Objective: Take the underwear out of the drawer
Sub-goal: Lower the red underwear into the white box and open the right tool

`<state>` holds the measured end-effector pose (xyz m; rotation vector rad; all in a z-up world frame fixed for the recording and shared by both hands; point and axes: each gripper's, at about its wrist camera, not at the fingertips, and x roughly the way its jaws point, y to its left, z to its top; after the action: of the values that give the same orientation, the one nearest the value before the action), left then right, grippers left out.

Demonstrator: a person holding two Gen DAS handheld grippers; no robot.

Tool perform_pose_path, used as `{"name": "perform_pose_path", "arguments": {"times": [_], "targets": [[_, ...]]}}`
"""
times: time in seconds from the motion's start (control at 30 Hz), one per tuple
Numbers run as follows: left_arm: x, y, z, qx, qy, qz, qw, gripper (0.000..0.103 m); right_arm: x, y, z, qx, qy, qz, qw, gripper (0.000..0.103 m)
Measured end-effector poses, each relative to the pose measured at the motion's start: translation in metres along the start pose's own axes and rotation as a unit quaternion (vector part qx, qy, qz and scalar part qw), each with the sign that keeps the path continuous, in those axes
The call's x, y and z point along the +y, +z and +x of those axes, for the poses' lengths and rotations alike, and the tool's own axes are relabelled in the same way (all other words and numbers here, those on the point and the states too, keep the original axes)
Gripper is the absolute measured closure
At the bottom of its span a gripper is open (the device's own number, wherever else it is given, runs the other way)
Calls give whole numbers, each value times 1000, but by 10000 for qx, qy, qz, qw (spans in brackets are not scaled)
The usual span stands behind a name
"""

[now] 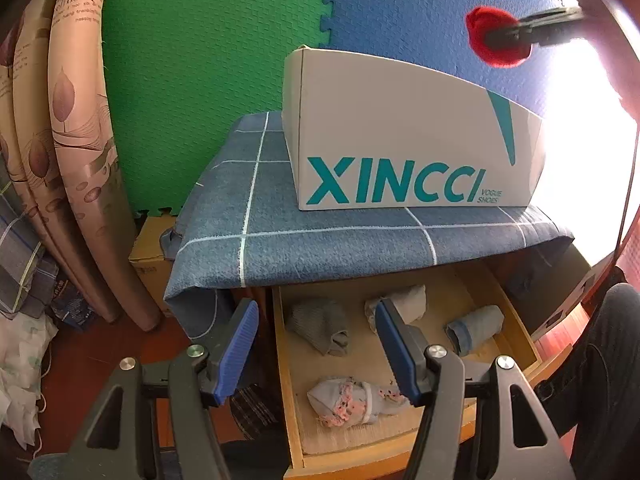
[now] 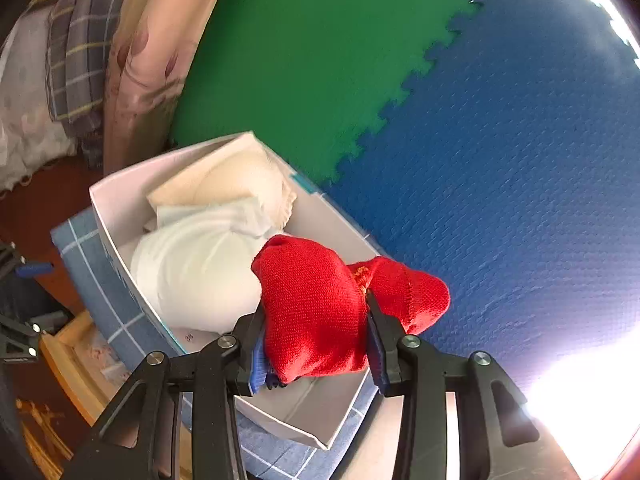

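My right gripper (image 2: 316, 316) is shut on a rolled red underwear (image 2: 316, 308), held above the open white shoe box (image 2: 120, 192); in the left wrist view the red underwear (image 1: 496, 38) hangs high over the box (image 1: 400, 128). White and cream garments (image 2: 200, 264) lie in the box. Below, the wooden drawer (image 1: 288, 380) stands pulled out, with a grey roll (image 1: 320, 324), a white roll (image 1: 408, 300), a blue-grey roll (image 1: 476, 328) and a pink-trimmed piece (image 1: 352, 400) in it. My left gripper (image 1: 316, 336) hovers open over the drawer's left edge, holding nothing.
The box rests on a blue checked cloth (image 1: 320, 248) covering the cabinet top. Green and blue foam mats (image 1: 200, 60) line the wall behind. Rolled patterned paper (image 1: 72, 140) leans at the left, with a cardboard box (image 1: 148, 256) beside it. A person's dark-trousered leg (image 1: 600, 360) is at the right.
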<state>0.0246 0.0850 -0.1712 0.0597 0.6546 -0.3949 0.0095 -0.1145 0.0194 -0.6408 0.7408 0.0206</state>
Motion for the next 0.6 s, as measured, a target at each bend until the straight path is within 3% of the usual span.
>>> {"name": "perform_pose_path", "arguments": {"times": [0.6], "targets": [[-3, -2, 3, 71, -2, 56, 10000, 41, 5, -10, 39, 407, 19, -96, 9991, 66]]}}
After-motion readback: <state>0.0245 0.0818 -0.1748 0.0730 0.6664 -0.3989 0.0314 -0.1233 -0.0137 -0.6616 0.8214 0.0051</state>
